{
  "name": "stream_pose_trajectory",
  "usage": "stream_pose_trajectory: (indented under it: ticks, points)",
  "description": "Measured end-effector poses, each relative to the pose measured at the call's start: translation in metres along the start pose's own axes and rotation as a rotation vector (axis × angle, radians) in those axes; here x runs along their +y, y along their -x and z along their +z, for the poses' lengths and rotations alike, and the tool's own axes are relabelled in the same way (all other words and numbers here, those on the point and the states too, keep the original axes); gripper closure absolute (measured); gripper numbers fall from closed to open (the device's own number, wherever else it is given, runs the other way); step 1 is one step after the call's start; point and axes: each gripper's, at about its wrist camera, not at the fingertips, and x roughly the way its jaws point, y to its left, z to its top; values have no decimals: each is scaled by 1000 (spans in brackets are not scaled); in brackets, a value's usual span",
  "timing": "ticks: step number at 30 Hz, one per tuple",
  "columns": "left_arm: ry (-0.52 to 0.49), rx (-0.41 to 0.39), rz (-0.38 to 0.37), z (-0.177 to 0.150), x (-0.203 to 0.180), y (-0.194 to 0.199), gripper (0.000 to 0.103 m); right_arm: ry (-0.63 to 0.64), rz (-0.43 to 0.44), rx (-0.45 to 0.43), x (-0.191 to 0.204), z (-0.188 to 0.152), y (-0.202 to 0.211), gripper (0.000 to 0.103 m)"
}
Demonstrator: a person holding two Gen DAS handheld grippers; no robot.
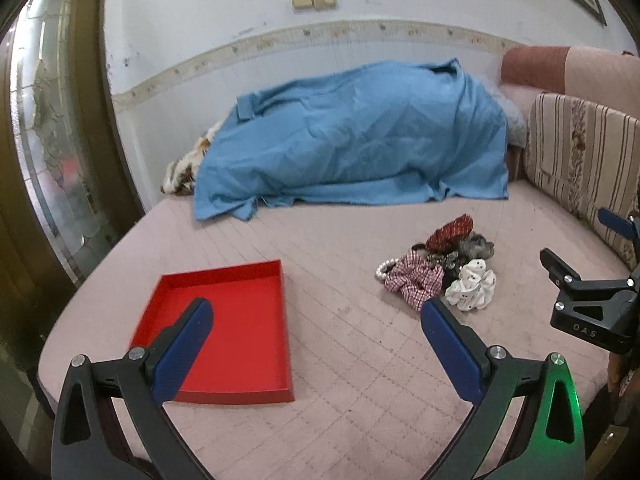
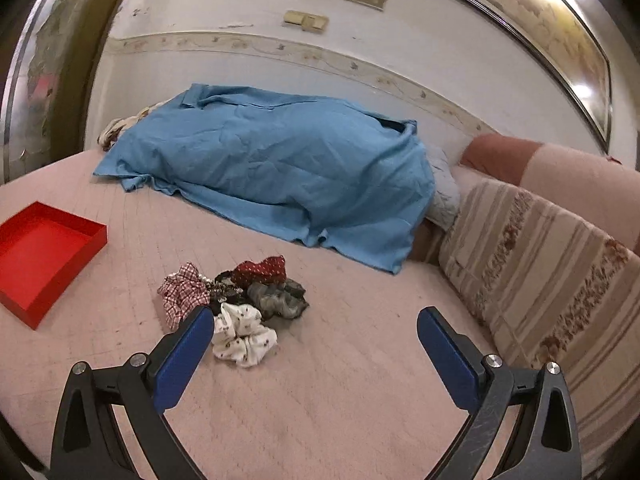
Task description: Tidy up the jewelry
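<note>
A shallow red tray [image 1: 256,364] lies empty on the pink bed, also at the left edge of the right wrist view [image 2: 24,304]. A pile of scrunchies lies to its right: a white one [image 1: 472,286] [image 2: 242,338], a red-checked one [image 1: 414,280] [image 2: 182,294], a dark red one [image 1: 450,232] [image 2: 262,270], a grey one [image 1: 476,246] [image 2: 276,300], plus a pearl bracelet [image 1: 383,269]. My left gripper [image 1: 316,312] is open and empty above the bed between tray and pile. My right gripper [image 2: 316,322] is open and empty, just right of the pile; it also shows in the left wrist view [image 1: 576,240].
A blue blanket [image 1: 360,140] covers a heap at the back of the bed. A striped cushion [image 1: 580,160] and pink bolster [image 1: 536,66] line the right side. A wall stands behind, a glass door [image 1: 48,140] at left.
</note>
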Motion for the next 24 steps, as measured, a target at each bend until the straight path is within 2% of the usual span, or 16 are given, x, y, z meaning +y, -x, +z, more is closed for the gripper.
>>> stream_pose_trajectory:
  ticks: [3, 11, 16, 20, 22, 24]
  points:
    - [-2, 34, -8, 0, -4, -23, 0, 3, 10, 5, 5, 1, -18, 0]
    - [-17, 115, -52, 6, -6, -79, 0, -43, 61, 84, 4, -12, -72, 2]
    - [-4, 178, -111, 12, -14, -116, 0, -155, 173, 152, -13, -36, -96, 3]
    - [15, 228, -190, 16, -32, -147, 1, -209, 249, 228, -16, -44, -113, 12]
    - [9, 249, -206, 15, -41, -160, 6, -255, 303, 274, -19, -47, -125, 18]
    - [9, 283, -230, 14, -51, -178, 13, -295, 350, 303, -21, -49, -135, 31]
